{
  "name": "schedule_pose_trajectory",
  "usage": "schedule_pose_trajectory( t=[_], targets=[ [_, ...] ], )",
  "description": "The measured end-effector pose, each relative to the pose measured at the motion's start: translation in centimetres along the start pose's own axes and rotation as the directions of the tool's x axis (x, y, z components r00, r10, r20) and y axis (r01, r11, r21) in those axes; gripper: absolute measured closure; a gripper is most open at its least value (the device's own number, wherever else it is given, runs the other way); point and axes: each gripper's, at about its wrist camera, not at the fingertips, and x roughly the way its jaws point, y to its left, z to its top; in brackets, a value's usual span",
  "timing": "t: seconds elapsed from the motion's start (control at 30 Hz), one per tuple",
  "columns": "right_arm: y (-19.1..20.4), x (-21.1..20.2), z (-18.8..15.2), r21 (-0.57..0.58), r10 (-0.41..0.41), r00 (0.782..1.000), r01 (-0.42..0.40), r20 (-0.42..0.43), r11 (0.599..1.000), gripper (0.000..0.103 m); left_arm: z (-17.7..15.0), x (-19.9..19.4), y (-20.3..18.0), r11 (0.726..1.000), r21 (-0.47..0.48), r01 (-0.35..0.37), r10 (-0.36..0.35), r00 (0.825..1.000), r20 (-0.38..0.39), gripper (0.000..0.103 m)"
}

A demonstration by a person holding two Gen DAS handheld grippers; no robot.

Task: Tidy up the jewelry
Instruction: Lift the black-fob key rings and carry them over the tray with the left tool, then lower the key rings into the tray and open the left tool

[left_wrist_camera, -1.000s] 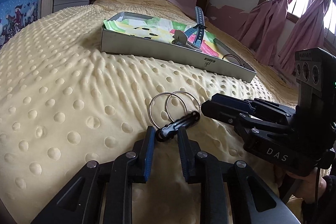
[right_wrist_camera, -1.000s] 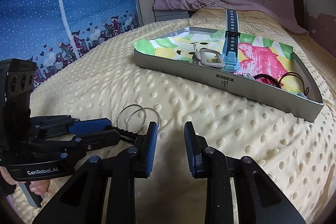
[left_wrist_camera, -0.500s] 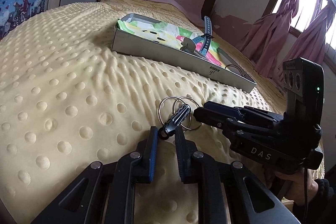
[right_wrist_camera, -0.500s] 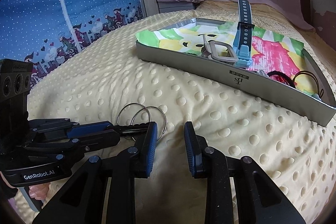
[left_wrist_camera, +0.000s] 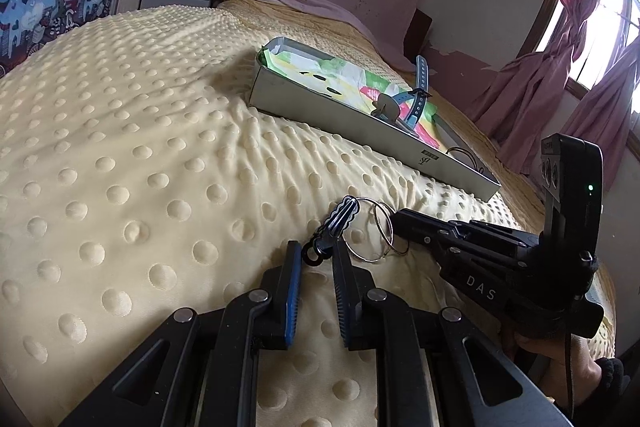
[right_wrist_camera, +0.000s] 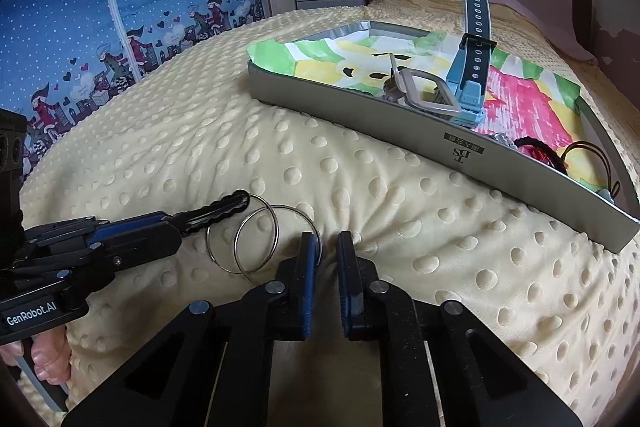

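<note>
Black wavy-edged clip point(left_wrist_camera: 339, 223), linked to two silver rings point(right_wrist_camera: 256, 239), is being pinched at its tail by the left gripper point(left_wrist_camera: 317, 259), jaws narrow. The right gripper point(right_wrist_camera: 323, 247), just beside it, is drawing nearly shut at the nearer ring's edge; whether it is gripping cannot be told. Judged step: lifting the set off the yellow dotted blanket point(left_wrist_camera: 132, 167); next comes carrying it forward into the grey tray point(right_wrist_camera: 520, 171) ahead, beside the blue watch point(right_wrist_camera: 468, 87).
</note>
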Motion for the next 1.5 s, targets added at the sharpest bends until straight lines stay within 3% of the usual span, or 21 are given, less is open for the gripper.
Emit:
schedule_pose_trajectory(
  t=[0.23, 0.47, 0.77, 1.07, 1.3, 1.5],
  targets=[
    [-0.3, -1.3, 0.1, 0.012, -0.050, 0.997, 0.050, 0.065, 0.999, 0.100, 0.5, 0.2, -0.7, 0.999, 0.018, 0.026, -0.026, 1.000, 0.009, 0.088],
    [-2.6, -3.4, 1.0, 0.095, -0.117, 0.978, 0.102, 0.170, 0.990, 0.100, 1.9, 0.4, -2.3, 0.998, 0.040, 0.047, -0.049, 0.997, 0.053, 0.088],
    [-4.2, -6.8, 2.8, 0.120, -0.158, 0.942, 0.128, 0.296, 0.985, 0.101, 5.5, 1.3, -4.2, 0.998, 0.047, 0.053, -0.058, 0.989, 0.134, 0.088],
    [-7.9, -10.0, 7.4, 0.170, -0.207, 0.901, 0.151, 0.381, 0.974, 0.101, 10.5, 4.3, -5.0, 1.000, 0.013, 0.020, -0.023, 0.984, 0.177, 0.088],
    [-10.1, -7.7, 9.0, 0.207, -0.221, 0.908, 0.154, 0.356, 0.966, 0.101, 11.6, 8.0, -4.8, 1.000, 0.006, -0.029, 0.027, 0.991, 0.129, 0.088],
    [-10.6, -4.9, 7.9, 0.223, -0.205, 0.926, 0.137, 0.317, 0.965, 0.101, 10.9, 9.7, -4.4, 0.999, -0.008, -0.039, 0.040, 0.995, 0.092, 0.088]
  ],
)
